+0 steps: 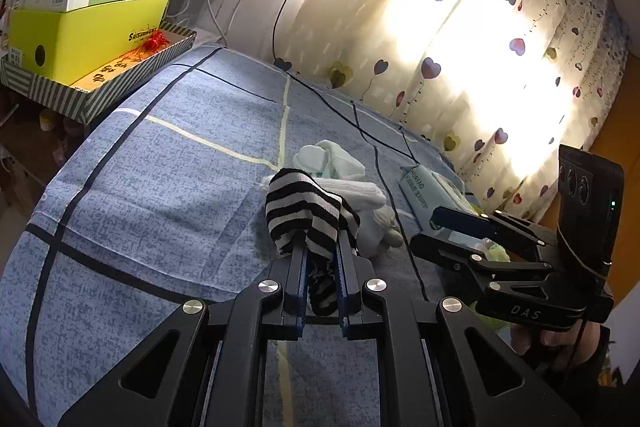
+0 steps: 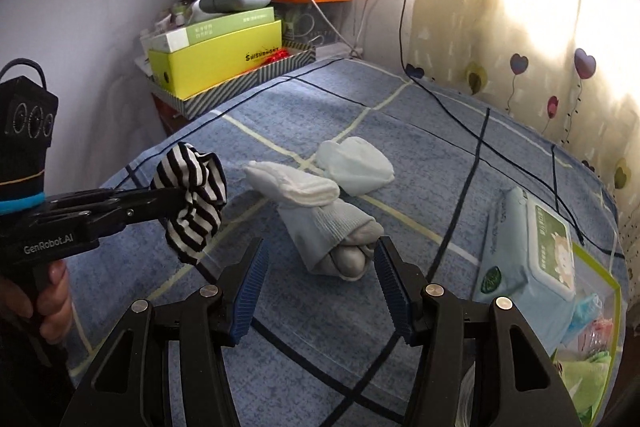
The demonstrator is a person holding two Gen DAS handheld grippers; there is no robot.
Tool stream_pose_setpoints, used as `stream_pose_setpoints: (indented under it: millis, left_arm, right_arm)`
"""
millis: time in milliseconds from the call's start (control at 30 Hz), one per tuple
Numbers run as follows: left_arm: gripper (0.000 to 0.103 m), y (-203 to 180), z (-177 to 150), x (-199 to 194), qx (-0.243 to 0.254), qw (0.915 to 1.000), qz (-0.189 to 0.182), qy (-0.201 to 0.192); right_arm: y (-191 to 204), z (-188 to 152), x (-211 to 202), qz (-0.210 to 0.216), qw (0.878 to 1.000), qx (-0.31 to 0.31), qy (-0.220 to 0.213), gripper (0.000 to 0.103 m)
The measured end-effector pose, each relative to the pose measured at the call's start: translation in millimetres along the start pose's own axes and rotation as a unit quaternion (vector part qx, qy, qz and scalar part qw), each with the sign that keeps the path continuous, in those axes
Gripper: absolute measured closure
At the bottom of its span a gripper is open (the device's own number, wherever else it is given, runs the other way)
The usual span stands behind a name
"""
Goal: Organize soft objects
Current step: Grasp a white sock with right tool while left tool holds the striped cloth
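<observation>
Black-and-white striped sock (image 2: 191,201) clamped between the fingers of the left gripper (image 1: 320,247), lifted clear of the blue checked bed (image 1: 160,167), bunched and drooping over the tips. Right gripper (image 2: 320,267) with fingers (image 2: 248,291) about half spread, nothing between them, tilted down toward the near end of a grey rolled sock (image 2: 340,239). White sock (image 2: 296,187) lying across the far end of that grey one, touching it; pale mint sock (image 2: 356,165) just beyond, a little to the right. Pack of wet wipes (image 2: 528,251) on the bed well to the right, near the heart-print curtain (image 2: 520,27). Yellow box (image 2: 216,55) in a striped tray (image 2: 244,83) at the far left, off the bed. Person's hand (image 2: 48,299) gripping the left handle at the left edge.
</observation>
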State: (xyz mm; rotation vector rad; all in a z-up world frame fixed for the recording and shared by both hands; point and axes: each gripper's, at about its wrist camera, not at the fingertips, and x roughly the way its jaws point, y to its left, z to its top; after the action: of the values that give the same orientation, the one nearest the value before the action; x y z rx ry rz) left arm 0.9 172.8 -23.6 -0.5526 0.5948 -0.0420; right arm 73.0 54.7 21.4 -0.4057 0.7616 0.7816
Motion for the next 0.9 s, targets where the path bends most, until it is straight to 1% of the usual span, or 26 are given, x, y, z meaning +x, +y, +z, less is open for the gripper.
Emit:
stream_pose_setpoints:
  millis: [200, 433, 533, 567, 600, 667, 767, 900]
  left_arm:
    - [0.091, 19.4, 1.5, -0.1, -0.021, 0.9998, 0.000, -0.003]
    - [0.091, 23.3, 0.0, 4.4, -0.031, 0.9995, -0.011, 0.002]
    - [0.091, 24.8, 0.4, 5.6, -0.034, 0.9993, -0.014, 0.004]
    - [0.091, 24.9, 0.6, 5.9, -0.034, 0.9993, -0.014, 0.004]
    - [0.091, 24.9, 0.7, 6.1, -0.035, 0.9993, -0.014, 0.004]
    - [0.091, 25.5, 0.6, 6.0, -0.037, 0.9992, -0.013, 0.004]
    - [0.091, 25.7, 0.1, 5.9, -0.037, 0.9992, -0.012, 0.004]
    - [0.091, 25.1, 0.0, 6.2, -0.035, 0.9993, -0.010, 0.003]
  right_arm:
    - [19.1, 18.7, 25.8, -0.024, 0.998, -0.048, 0.011, 0.048]
    - [34.6, 29.6, 48.6, -0.061, 0.992, -0.114, 0.013, 0.048]
    - [40.4, 32.1, 54.4, -0.061, 0.989, -0.131, 0.012, 0.049]
    - [43.0, 32.1, 57.1, -0.063, 0.988, -0.137, 0.016, 0.054]
    - [44.7, 31.7, 59.3, -0.064, 0.988, -0.142, 0.019, 0.066]
    - [46.0, 30.8, 61.2, -0.062, 0.988, -0.141, 0.023, 0.075]
    - [44.9, 29.9, 57.7, -0.062, 0.989, -0.135, 0.020, 0.083]
    - [40.0, 29.7, 45.0, -0.060, 0.992, -0.114, 0.008, 0.086]
